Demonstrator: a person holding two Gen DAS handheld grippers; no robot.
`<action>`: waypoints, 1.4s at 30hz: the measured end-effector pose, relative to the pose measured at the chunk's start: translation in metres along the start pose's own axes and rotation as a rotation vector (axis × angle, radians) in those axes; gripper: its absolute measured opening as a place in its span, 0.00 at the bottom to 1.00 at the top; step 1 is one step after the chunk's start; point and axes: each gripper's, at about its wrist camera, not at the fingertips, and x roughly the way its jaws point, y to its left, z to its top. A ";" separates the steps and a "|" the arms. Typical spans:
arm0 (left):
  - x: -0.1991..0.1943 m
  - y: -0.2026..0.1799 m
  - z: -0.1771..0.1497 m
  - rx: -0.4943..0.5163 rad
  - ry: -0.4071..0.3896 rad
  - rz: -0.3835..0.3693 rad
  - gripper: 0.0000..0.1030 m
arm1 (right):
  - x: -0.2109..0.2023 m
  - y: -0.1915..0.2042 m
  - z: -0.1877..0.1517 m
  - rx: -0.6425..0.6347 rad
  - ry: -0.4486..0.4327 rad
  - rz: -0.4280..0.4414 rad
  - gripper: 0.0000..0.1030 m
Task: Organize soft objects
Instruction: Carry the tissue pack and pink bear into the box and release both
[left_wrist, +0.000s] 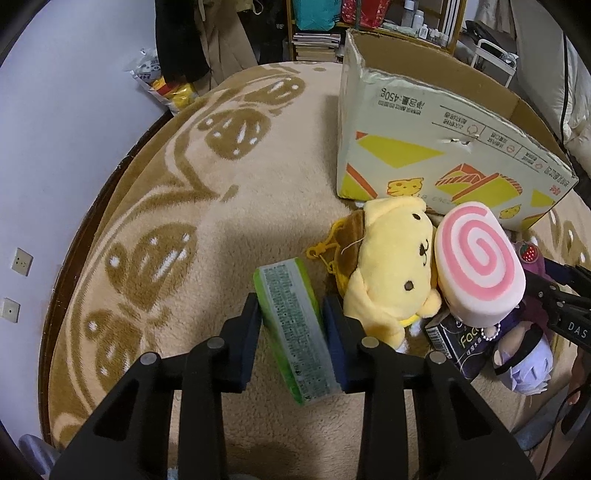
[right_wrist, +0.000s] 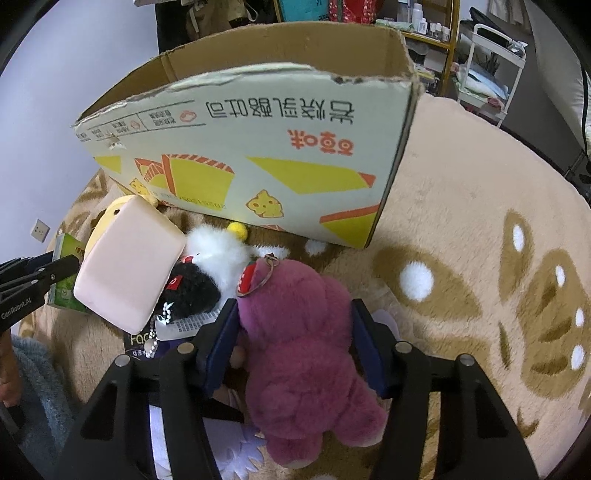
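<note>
Here, a green packet and a pink bear are each held in tongs on the beige rug beside the cardboard box.

In the left wrist view, the left tongs (left_wrist: 291, 325) are closed on the green packet (left_wrist: 295, 332), which is tilted above the rug (left_wrist: 221, 206); just to its right, a yellow dog plush (left_wrist: 391, 266) is seen lying against a pink-swirl cushion (left_wrist: 476, 258), with a dark box (left_wrist: 450, 339) and a purple doll (left_wrist: 524, 354) below, and the cardboard box (left_wrist: 424, 155) behind them. In the right wrist view, the right tongs (right_wrist: 295, 343) are pressed against both sides of the pink bear (right_wrist: 306, 350), its key ring (right_wrist: 258, 277) turned toward the cardboard box (right_wrist: 258, 147); a white-and-black plush (right_wrist: 207, 266) is wedged between the bear and the cushion (right_wrist: 129, 269).
</note>
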 end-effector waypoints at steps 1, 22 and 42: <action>-0.002 0.001 0.000 -0.005 -0.004 -0.007 0.31 | -0.002 0.000 0.000 -0.001 -0.004 -0.001 0.60; -0.046 -0.002 -0.005 0.006 -0.199 0.016 0.31 | -0.068 -0.007 -0.005 0.075 -0.224 -0.011 0.59; -0.129 -0.015 -0.009 0.040 -0.594 0.082 0.31 | -0.153 0.015 0.011 -0.012 -0.573 -0.024 0.59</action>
